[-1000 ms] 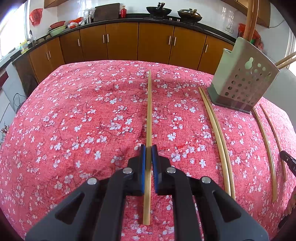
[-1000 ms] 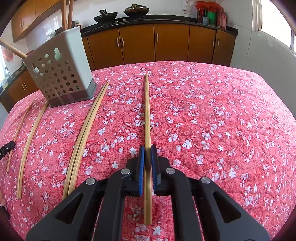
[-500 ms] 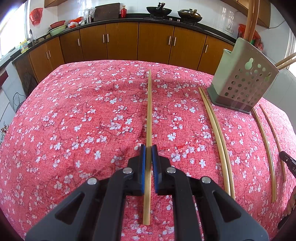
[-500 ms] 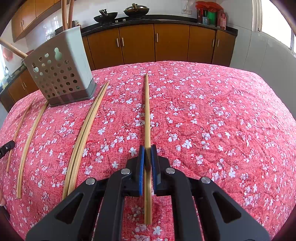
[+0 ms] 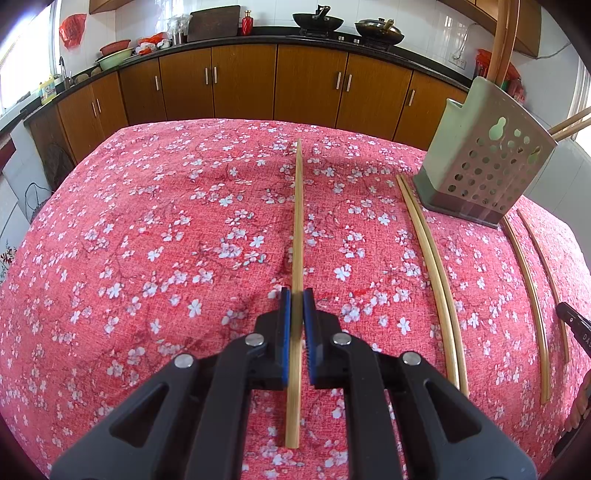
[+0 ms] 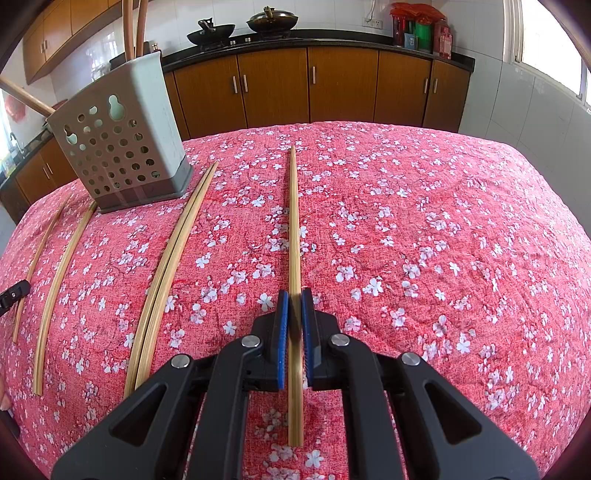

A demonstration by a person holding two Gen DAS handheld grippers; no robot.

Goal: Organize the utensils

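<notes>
While both cameras look down onto the red cloth (image 5: 155,236) printed with small white blossoms, I have each tool pinching one bamboo chopstick. My left gripper (image 5: 296,295) has its blue ribbed pads pressed on a slim, straight chopstick (image 5: 298,221) lying lengthwise on the woven fabric; my right gripper (image 6: 291,293) clamps another chopstick (image 6: 293,221) the same way. Between the two tools on the cloth lie a touching pair of chopsticks (image 6: 173,254) and two single ones (image 6: 61,280) set apart. Behind them stands the pale green perforated holder (image 6: 118,136), with wooden sticks (image 6: 135,27) rising from it. Brown cabinets (image 6: 273,85) and woks (image 6: 271,18) fill the background. Lettering on the other tool's black tip (image 5: 580,328) is too small to read.
</notes>
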